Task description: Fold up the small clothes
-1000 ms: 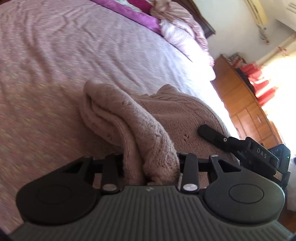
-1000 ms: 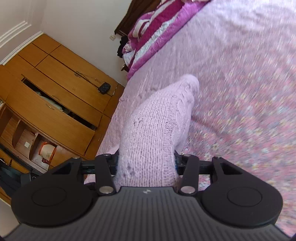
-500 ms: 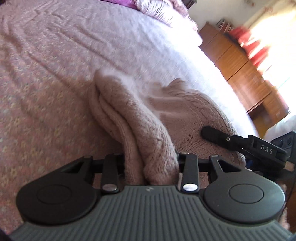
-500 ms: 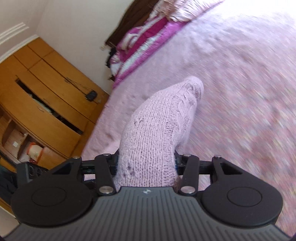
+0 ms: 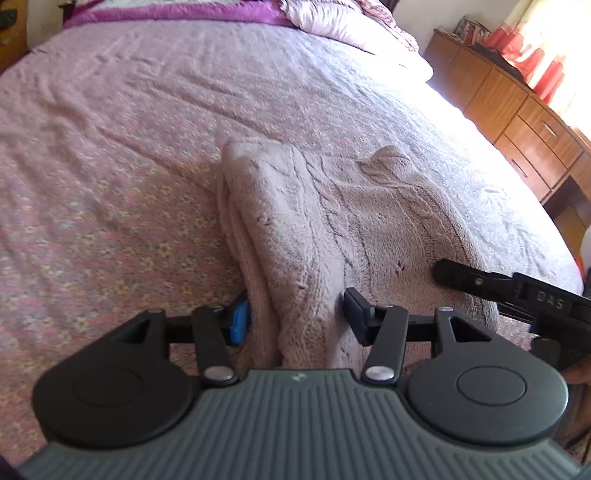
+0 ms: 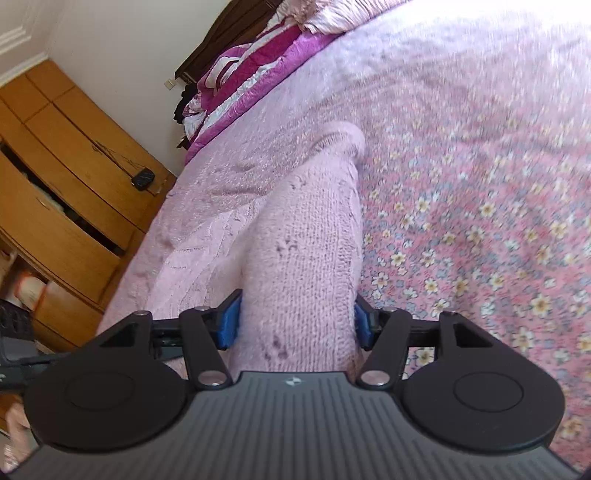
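Observation:
A pale pink knitted sweater [image 5: 332, 221] lies folded on the floral bedspread [image 5: 110, 184]. My left gripper [image 5: 295, 314] straddles its near left folded edge; the jaws stand apart with the knit loose between them. My right gripper [image 6: 295, 321] straddles the near right edge of the same sweater [image 6: 306, 251], blue pads [image 6: 229, 325] parted but touching the knit. The right gripper's black finger [image 5: 476, 280] shows in the left wrist view, resting on the sweater's right side.
Purple and white bedding [image 5: 177, 14] is piled at the head of the bed. A wooden dresser [image 5: 517, 107] stands right of the bed under a bright window. A wooden wardrobe with drawers [image 6: 62, 192] stands on the other side.
Both grippers have lowered the sweater onto the bed and their jaws have spread. The raised fold now lies flat, and the sweater looks wider and smoother.

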### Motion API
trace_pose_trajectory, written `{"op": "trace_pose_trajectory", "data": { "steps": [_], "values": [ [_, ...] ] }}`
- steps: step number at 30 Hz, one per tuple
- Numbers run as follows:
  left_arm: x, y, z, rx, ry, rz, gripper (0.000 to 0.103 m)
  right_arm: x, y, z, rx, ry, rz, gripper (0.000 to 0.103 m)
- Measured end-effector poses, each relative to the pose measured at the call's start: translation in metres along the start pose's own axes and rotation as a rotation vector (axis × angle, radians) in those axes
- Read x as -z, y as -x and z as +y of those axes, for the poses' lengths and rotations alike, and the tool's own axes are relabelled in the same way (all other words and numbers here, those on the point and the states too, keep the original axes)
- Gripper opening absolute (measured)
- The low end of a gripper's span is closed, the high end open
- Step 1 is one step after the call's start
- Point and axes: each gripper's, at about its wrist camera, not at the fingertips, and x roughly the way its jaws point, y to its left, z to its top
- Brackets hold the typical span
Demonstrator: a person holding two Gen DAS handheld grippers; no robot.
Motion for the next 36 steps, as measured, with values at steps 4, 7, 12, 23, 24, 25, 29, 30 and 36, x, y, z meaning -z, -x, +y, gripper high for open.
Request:
{"op": "trace_pose_trajectory", "data": {
  "steps": [4,7,12,23,24,25,29,30,36],
  "values": [
    [0.007,0.014,-0.002,-0.052,0.010,-0.036,0.068,0.010,0.018,0.009,0.030,0.043,-0.043,0.077],
    [0.014,0.021,-0.005,-0.075,0.011,-0.036,0.068,0.018,0.029,0.013,0.057,0.080,-0.063,0.079],
    [0.027,0.031,-0.015,-0.111,-0.024,-0.054,0.068,0.029,0.046,0.017,0.058,0.100,-0.073,0.084],
    [0.064,0.035,-0.033,-0.194,-0.071,-0.070,0.069,0.062,0.064,0.026,0.128,0.234,-0.051,0.089],
    [0.067,0.033,-0.034,-0.207,-0.078,-0.062,0.071,0.065,0.064,0.026,0.132,0.238,-0.051,0.090],
    [0.070,0.030,-0.035,-0.216,-0.082,-0.056,0.077,0.068,0.064,0.026,0.135,0.239,-0.050,0.090],
    [0.078,0.021,-0.038,-0.244,-0.090,-0.054,0.077,0.078,0.057,0.023,0.155,0.252,-0.026,0.092],
    [0.079,0.020,-0.039,-0.250,-0.091,-0.056,0.077,0.081,0.054,0.023,0.169,0.259,-0.020,0.092],
    [0.084,0.012,-0.042,-0.280,-0.080,-0.055,0.077,0.092,0.040,0.020,0.212,0.277,0.018,0.092]
  ]
}}
